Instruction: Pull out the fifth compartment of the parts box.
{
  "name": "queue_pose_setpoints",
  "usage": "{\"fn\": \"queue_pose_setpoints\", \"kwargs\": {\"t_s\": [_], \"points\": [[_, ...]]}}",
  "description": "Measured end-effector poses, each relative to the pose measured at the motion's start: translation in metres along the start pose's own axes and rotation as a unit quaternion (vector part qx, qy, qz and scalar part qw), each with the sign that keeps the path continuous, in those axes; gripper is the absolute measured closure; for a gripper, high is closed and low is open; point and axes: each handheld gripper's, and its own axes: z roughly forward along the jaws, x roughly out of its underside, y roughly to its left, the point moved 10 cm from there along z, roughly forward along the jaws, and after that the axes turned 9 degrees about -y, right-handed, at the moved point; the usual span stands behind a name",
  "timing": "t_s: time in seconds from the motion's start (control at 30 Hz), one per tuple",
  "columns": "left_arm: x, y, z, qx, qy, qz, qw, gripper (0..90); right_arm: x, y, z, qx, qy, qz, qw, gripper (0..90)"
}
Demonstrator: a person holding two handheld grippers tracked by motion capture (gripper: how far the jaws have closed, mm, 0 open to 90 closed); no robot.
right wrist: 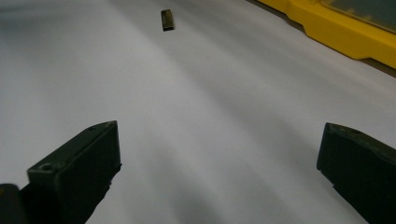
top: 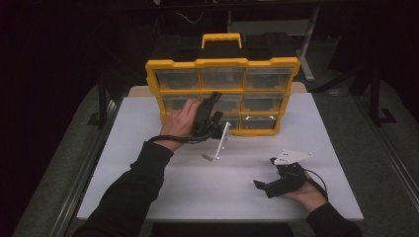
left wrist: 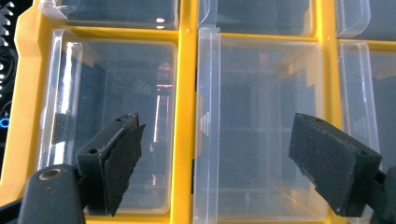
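The left claw (left wrist: 215, 163), black jaws apart, faces a clear plastic drawer (left wrist: 261, 126) in the upright yellow organizer (top: 222, 96) on the matte white table (top: 163, 187), while the right claw (top: 267, 186) rests open.

The yellow organizer (top: 222, 96) stands upright across the table's (top: 148, 192) far half, blocking that way. In front of it, bare tabletop lies open around a small metal piece (top: 206, 157).
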Motion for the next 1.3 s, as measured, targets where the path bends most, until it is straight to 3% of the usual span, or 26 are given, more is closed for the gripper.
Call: {"fn": "queue_pose_setpoints", "kwargs": {"t_s": [0.3,0.6,0.9,1.3], "points": [[0.0014,0.0017,0.0016,-0.005,0.006,-0.006,0.9999,22.8,0.0002,-0.0001,-0.0001,0.001,0.001,-0.002,1.0000,0.0],[-0.0005,0.0033,0.0033,0.002,0.012,-0.003,0.9999,35.2,0.0000,-0.0001,-0.0004,0.001,0.000,-0.002,1.0000,0.0],[-0.0013,0.0033,0.0049,0.010,0.020,-0.017,0.9996,49.2,-0.0002,0.0000,-0.0006,0.001,0.000,-0.002,1.0000,0.0],[-0.0018,0.0049,0.0059,0.021,0.026,-0.024,0.9991,59.5,-0.0008,-0.0002,-0.0009,0.002,-0.003,-0.001,1.0000,0.0]]}}
